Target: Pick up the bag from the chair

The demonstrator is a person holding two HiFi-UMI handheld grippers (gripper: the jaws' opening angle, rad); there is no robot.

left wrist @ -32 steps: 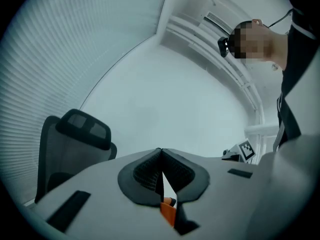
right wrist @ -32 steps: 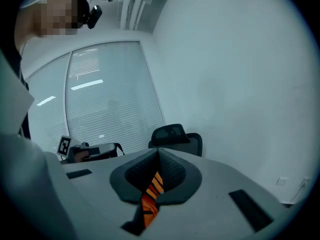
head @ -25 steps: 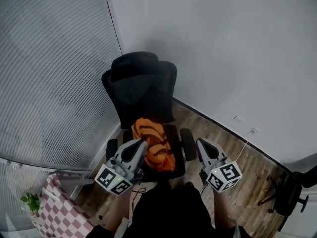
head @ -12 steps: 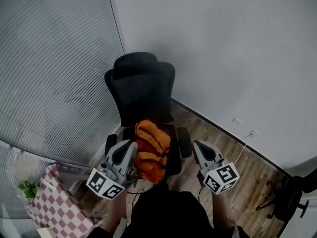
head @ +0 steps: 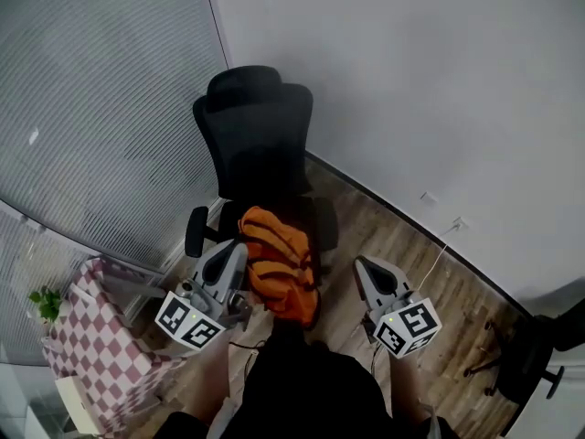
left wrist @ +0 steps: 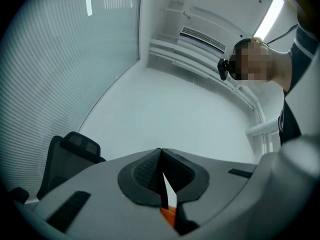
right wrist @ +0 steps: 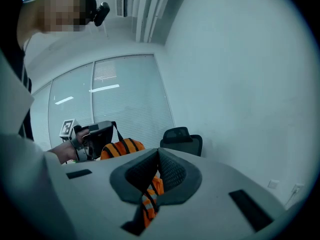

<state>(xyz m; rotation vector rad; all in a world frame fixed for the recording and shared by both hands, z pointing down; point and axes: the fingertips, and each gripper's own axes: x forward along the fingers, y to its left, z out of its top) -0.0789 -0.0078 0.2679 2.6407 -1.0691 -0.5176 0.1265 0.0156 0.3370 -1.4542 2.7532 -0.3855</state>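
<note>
Lower left, left gripper (head: 236, 250): the jaws are closed together (left wrist: 160, 153); a thin dark strap is pinched between the pads, and a scrap of orange is seen just beneath them.
Lower right, right gripper (head: 362, 265): the jaws are closed (right wrist: 157, 155) on an orange strap with dark stripes, which runs down through the pads.
Bag (head: 279, 265): the orange bag with dark stripes is held between the two grippers, just beside the left one, in front of the seat and below the backrest in the head view. In the right gripper view it (right wrist: 120, 148) hangs under the left gripper by a dark strap.
Chair (head: 256, 140): a black office chair is set on the wooden floor (head: 411, 259), beyond the bag; in the right gripper view it (right wrist: 181, 136) is seen apart from the bag.
Left hand (right wrist: 60, 153): it is wrapped round the gripper's grip, the marker cube toward the camera.
Pose: both grippers are pointed up the frame toward the chair, roughly level, side by side.
</note>
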